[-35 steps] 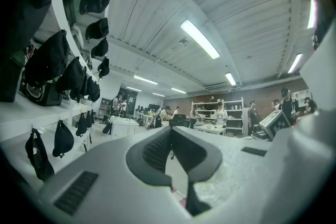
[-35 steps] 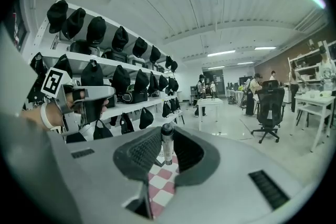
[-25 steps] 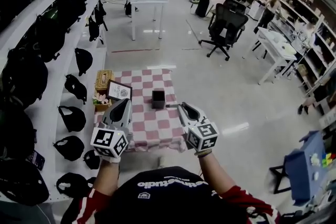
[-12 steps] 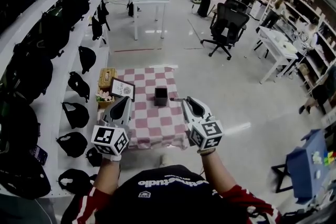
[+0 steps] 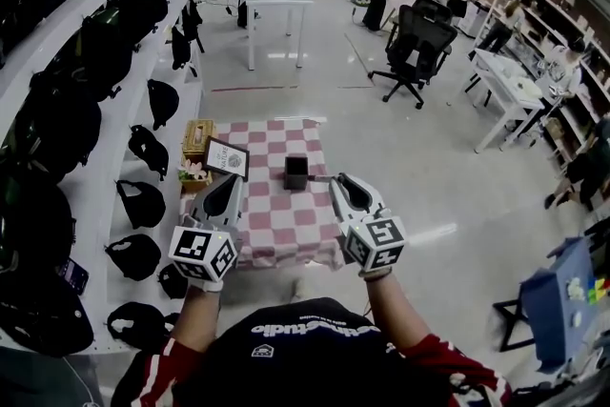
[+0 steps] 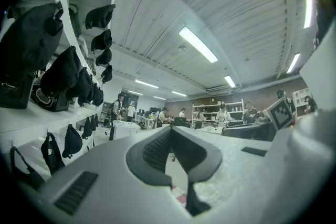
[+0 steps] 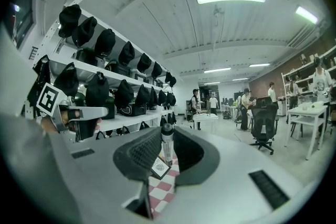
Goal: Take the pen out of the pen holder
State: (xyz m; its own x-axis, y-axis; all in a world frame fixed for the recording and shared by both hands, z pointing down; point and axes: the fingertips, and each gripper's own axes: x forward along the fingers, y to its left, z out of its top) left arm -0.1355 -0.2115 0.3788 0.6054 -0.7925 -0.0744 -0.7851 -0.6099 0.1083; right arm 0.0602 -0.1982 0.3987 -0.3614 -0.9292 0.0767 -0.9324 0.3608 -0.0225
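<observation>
right tool (image 5: 335, 178) clamped on pen (image 7: 167, 144); pen is clear of pen holder (image 5: 296, 172), just right of it. left tool (image 5: 232, 186) closed, empty, left of pen holder. Holder sits on checkered table (image 5: 272, 229).

Tablecloth (image 5: 276, 234) cloth; pen holder (image 5: 296, 171) matt blk; pen (image 7: 167, 145) smooth plastic; floor (image 5: 381, 138) glossy

The pen holder (image 5: 296, 171) is black, on a tablecloth (image 5: 276, 229) of red and white checks. Left of the pen holder are a black-framed white card (image 5: 227, 158) and a tan woven box (image 5: 195, 140). My grey right gripper (image 5: 335, 178) holds a whitish pen (image 7: 167, 147) with a dark cap.
</observation>
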